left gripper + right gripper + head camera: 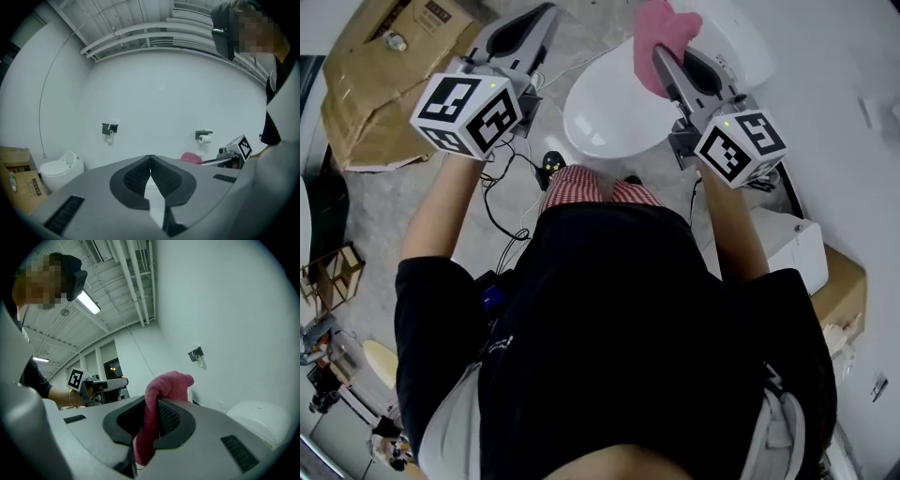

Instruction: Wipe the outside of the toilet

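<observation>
The white toilet (614,112) stands below me with its lid down, its tank (745,37) at the upper right. My right gripper (661,54) is shut on a pink cloth (659,33) and hovers over the lid's far right side. In the right gripper view the cloth (161,387) bulges up out of the closed jaws (152,401), with the toilet (260,420) low to the right. My left gripper (546,11) is held left of the toilet, raised and level. Its jaws (150,157) meet at the tips with nothing between them.
Flattened cardboard boxes (384,84) lie on the floor at the left. Black cables (506,192) trail near my feet. A white box (795,248) stands at the right. Two paper holders (204,136) are on the wall, and a second toilet (58,168) stands far left.
</observation>
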A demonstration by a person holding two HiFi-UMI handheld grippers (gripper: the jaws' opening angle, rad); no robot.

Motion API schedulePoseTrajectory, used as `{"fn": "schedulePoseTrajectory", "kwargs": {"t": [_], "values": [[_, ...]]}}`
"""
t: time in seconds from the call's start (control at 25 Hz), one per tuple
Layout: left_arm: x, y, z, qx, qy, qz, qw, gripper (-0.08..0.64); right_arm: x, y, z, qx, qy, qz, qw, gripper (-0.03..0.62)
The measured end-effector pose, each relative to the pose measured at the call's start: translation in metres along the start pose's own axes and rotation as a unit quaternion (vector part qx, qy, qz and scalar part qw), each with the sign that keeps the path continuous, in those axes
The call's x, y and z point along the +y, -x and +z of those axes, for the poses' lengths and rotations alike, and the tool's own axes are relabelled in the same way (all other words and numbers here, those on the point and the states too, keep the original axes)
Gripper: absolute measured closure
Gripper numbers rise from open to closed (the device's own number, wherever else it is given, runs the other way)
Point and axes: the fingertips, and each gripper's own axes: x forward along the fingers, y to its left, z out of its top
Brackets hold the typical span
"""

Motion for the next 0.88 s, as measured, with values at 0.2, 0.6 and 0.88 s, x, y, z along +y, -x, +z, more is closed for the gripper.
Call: {"fn": "schedulePoseTrajectory", "kwargs": {"t": [0.2,0.6,0.88], "values": [[0.056,0.009,-0.004,0.006,-0.029,-0.003,0.9995,0.551,0.004,-0.049,-0.009,0.004,-0.001,-0.025,1.0,0.537],[0.187,0.055,-0.006,0.017,-0.065,-0.026,0.9974,0.551,0.054,-0.173,-0.023,-0.021,-0.018,-0.076,0.997,0.537],[0.238,0.071,-0.017,0.031,-0.051,-0.048,0.9971,0.551,0.088,-0.224,-0.052,0.02,-0.02,-0.083,0.996,0.537]]}}
